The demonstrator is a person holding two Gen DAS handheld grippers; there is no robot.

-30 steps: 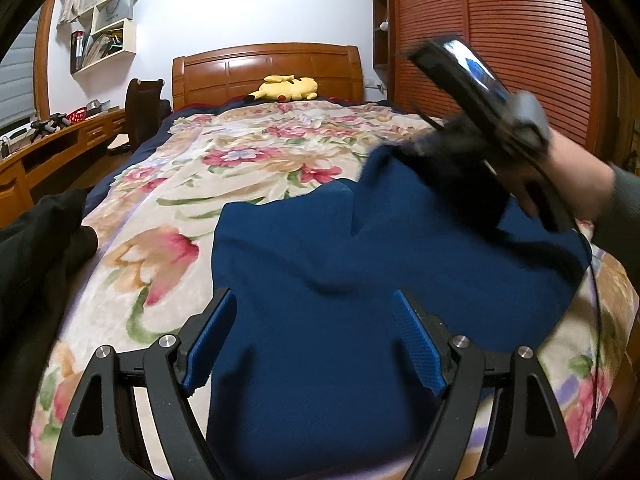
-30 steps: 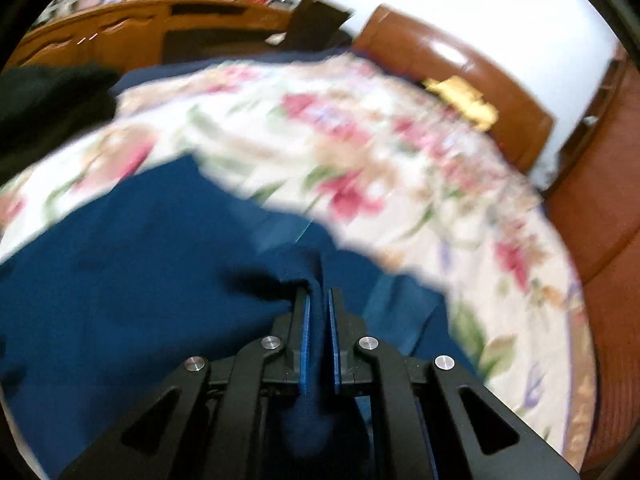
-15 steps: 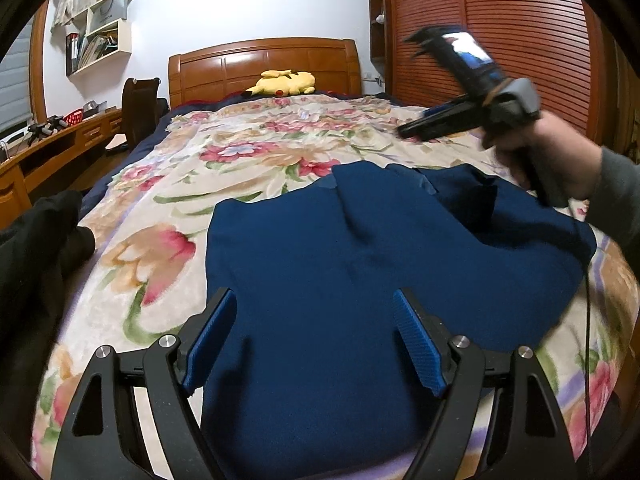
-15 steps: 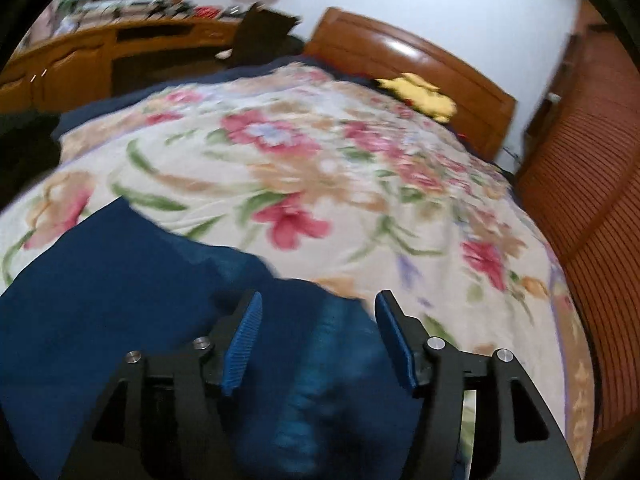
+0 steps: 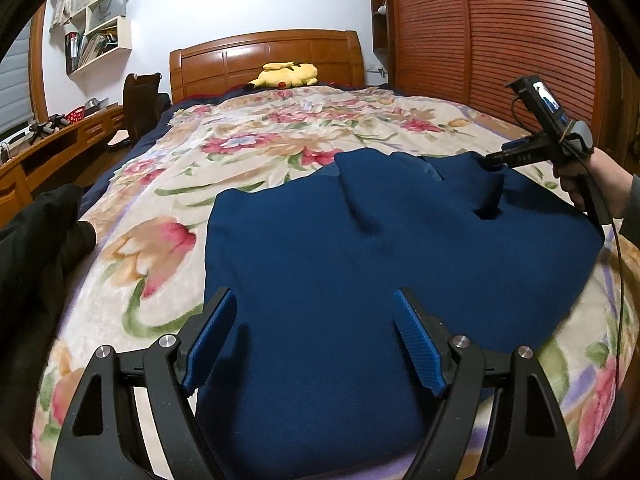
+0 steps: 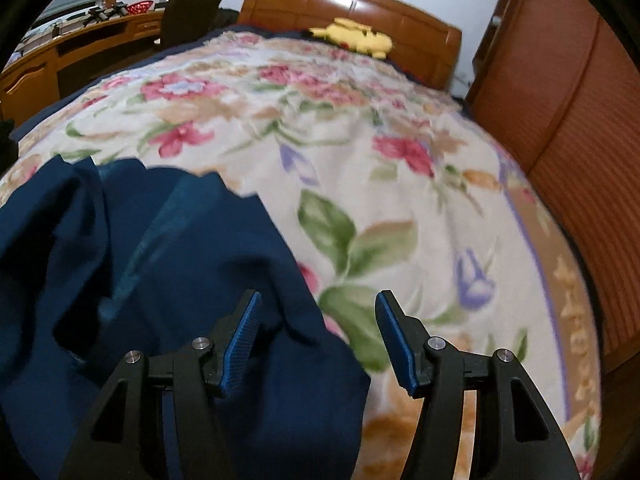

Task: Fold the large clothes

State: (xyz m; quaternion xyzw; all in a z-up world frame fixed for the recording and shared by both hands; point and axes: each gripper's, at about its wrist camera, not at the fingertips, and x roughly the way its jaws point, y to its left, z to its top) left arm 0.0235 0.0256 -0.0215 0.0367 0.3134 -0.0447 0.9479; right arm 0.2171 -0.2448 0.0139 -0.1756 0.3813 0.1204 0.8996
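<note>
Garment (image 5: 360,264): dark blue, large, spread flat on the floral bedspread (image 5: 256,148) at the foot end of the bed; a folded-in flap lies along its far edge. Left gripper (image 5: 314,336): jaws wide, empty, poised over the near hem, cloth directly beneath and ahead. Right gripper (image 6: 318,338): jaws wide, empty, straddling the garment's right edge, cloth to its left, bare bedspread to its right. Long axis appears to run across the bed. Right gripper judged nearer the far-right corner. Black clothing (image 5: 36,240): piled well left.
</note>
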